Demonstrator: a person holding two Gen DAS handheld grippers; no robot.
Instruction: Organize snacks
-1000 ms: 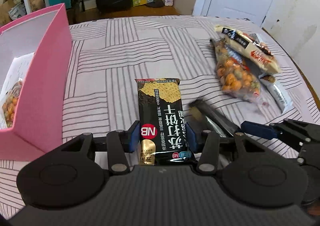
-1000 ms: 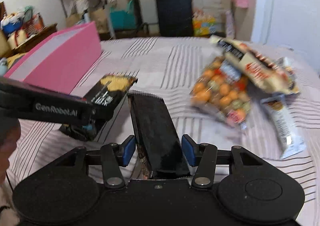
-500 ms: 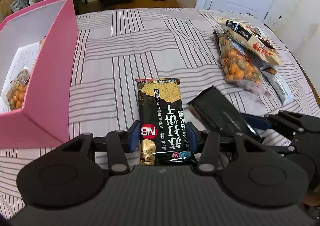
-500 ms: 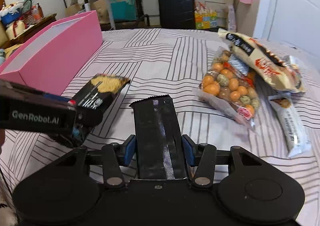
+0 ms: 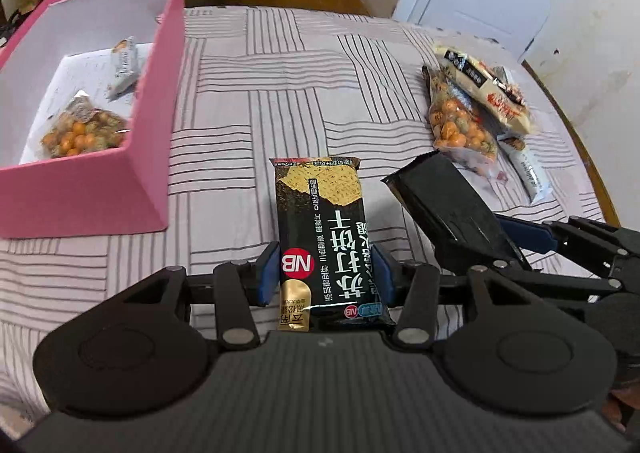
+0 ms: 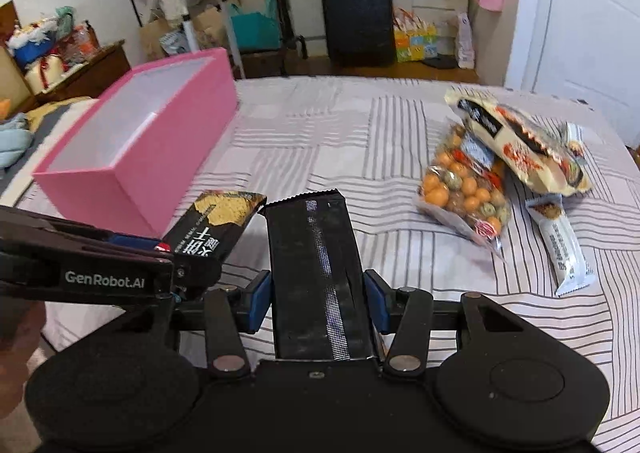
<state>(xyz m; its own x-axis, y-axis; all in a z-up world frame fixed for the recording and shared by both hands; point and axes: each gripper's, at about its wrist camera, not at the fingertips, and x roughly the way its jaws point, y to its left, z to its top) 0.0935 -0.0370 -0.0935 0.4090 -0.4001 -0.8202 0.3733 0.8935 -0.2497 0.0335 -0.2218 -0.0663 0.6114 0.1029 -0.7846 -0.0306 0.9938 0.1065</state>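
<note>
My left gripper (image 5: 326,273) is shut on the lower end of a black cracker packet (image 5: 320,213) with a red NB logo, held above the striped bedcover. To its right, my right gripper (image 6: 318,301) is shut on a second black packet (image 6: 316,253), plain side up with a silver seam. In the right wrist view the two packets almost touch at their far ends. The open pink box (image 5: 160,113) stands to the left, holding a bag of orange coated nuts (image 5: 80,133) and a small white bar (image 5: 124,65).
On the right of the striped bedcover (image 5: 280,93) lie a nut bag (image 5: 456,129), a cream snack packet (image 5: 484,93) and a white bar packet (image 5: 528,169). Beyond the bed are a dark suitcase (image 6: 356,17), a white door and cluttered furniture.
Both grippers have risen with their packets. The right one's black packet has come up off the bedcover. More of the pink box's inside now shows in the left wrist view.
</note>
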